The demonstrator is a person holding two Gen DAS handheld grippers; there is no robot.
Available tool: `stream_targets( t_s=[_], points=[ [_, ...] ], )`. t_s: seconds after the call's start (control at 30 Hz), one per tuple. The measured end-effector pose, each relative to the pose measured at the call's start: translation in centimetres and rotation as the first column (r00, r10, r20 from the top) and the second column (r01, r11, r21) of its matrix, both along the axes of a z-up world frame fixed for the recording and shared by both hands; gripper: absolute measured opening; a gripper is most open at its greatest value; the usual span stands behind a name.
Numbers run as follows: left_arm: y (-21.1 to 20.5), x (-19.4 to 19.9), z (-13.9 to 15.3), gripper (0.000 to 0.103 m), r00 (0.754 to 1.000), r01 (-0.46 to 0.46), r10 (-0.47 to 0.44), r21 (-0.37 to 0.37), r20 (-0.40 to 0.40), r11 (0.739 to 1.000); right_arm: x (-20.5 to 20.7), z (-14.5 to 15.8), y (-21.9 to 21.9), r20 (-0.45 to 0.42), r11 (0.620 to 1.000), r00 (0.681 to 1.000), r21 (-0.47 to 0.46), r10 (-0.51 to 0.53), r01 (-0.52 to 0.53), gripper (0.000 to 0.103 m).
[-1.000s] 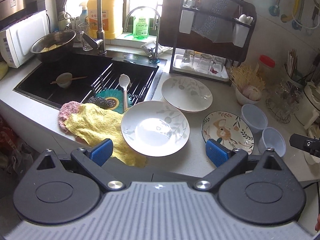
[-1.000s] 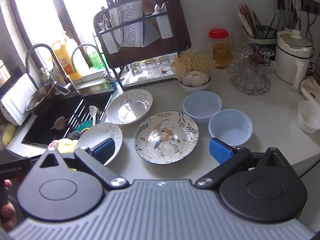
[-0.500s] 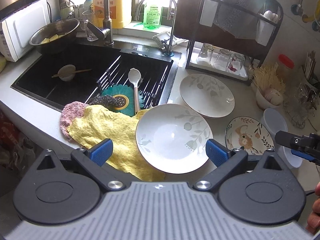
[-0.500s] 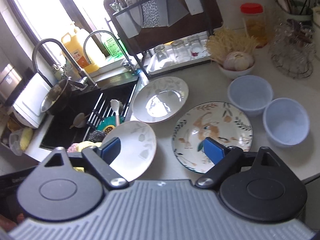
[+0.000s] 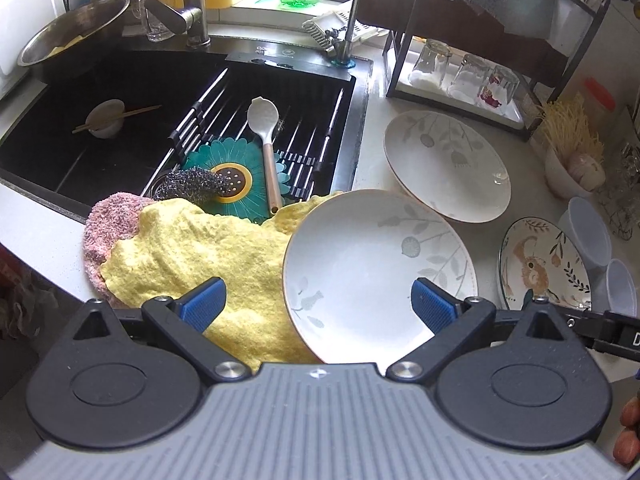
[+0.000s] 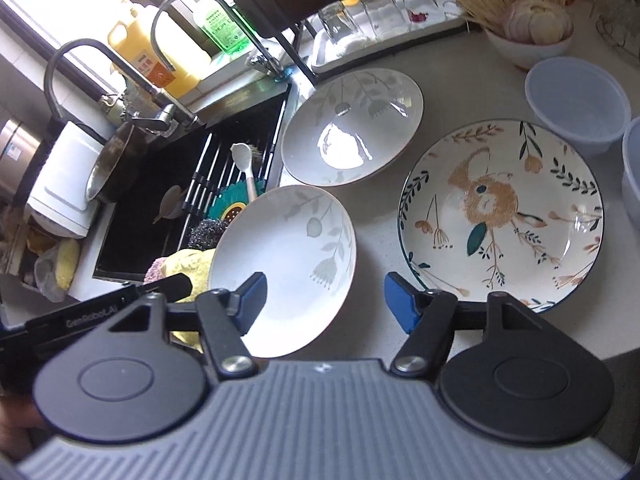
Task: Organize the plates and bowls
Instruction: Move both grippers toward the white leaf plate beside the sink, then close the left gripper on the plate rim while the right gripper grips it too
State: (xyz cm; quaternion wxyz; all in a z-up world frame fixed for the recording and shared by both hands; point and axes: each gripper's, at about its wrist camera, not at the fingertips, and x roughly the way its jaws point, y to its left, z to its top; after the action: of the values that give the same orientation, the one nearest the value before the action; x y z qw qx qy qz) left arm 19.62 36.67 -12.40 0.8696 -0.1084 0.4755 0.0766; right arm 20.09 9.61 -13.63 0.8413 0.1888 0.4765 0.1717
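Note:
A white leaf-print plate (image 5: 380, 268) lies on the counter with its left edge on a yellow cloth (image 5: 208, 256). My left gripper (image 5: 318, 306) is open just above its near edge, with the plate between the fingers. It also shows in the right wrist view (image 6: 288, 256). A second white plate (image 5: 446, 164) (image 6: 352, 124) lies behind it. A painted plate (image 5: 544, 264) (image 6: 500, 212) lies to the right. Two pale blue bowls (image 6: 576, 104) stand beyond. My right gripper (image 6: 324, 298) is open over the counter between the near white plate and the painted plate.
The black sink (image 5: 120, 92) with a rack, a spoon (image 5: 264, 136) and a scrubber is at left. A dish rack with glasses (image 5: 464, 76) stands behind the plates. A bowl of garlic (image 6: 532, 28) is at the back right.
Both grippers have moved forward and down toward the plates. The near white plate now fills the space between the left fingers. Both stay open.

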Motion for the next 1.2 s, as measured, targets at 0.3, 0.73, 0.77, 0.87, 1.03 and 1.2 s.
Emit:
stream_targets(
  t_s=[0.3, 0.73, 0.77, 0.87, 1.03, 1.2],
  points=[
    [1.6, 2.6, -3.5, 0.099, 0.997, 0.062, -0.062, 0.004, -0.038, 0.998, 1.2, -3.8, 0.5, -0.136, 0.996, 0.987, 0.01, -0.081, 0.083, 0.042],
    [3.8, 5.0, -7.0, 0.062, 0.997, 0.064, -0.068, -0.089, -0.047, 0.994, 2.6, -6.1, 2.0, -0.127, 0.996, 0.988, -0.032, -0.087, 0.083, 0.033],
    [4.1, 5.1, -7.1, 0.06, 0.996, 0.063, -0.068, -0.087, -0.051, 0.994, 2.7, -6.2, 2.2, -0.127, 0.996, 0.988, -0.036, -0.085, 0.081, 0.033],
    [4.5, 5.5, -7.6, 0.049, 0.995, 0.077, -0.083, -0.1, -0.061, 0.992, 2.9, -6.7, 2.6, -0.128, 0.996, 0.988, -0.042, -0.089, 0.084, 0.032],
    [4.7, 5.9, -8.1, 0.025, 0.992, 0.102, -0.109, -0.112, -0.06, 0.988, 3.2, -6.8, 3.0, -0.114, 0.995, 0.99, -0.053, -0.087, 0.082, 0.017],
    [4.5, 6.1, -8.0, 0.018, 0.989, 0.13, -0.137, -0.113, -0.053, 0.985, 3.5, -6.7, 4.2, -0.085, 0.995, 0.994, -0.086, -0.067, 0.06, 0.012]
  ],
)
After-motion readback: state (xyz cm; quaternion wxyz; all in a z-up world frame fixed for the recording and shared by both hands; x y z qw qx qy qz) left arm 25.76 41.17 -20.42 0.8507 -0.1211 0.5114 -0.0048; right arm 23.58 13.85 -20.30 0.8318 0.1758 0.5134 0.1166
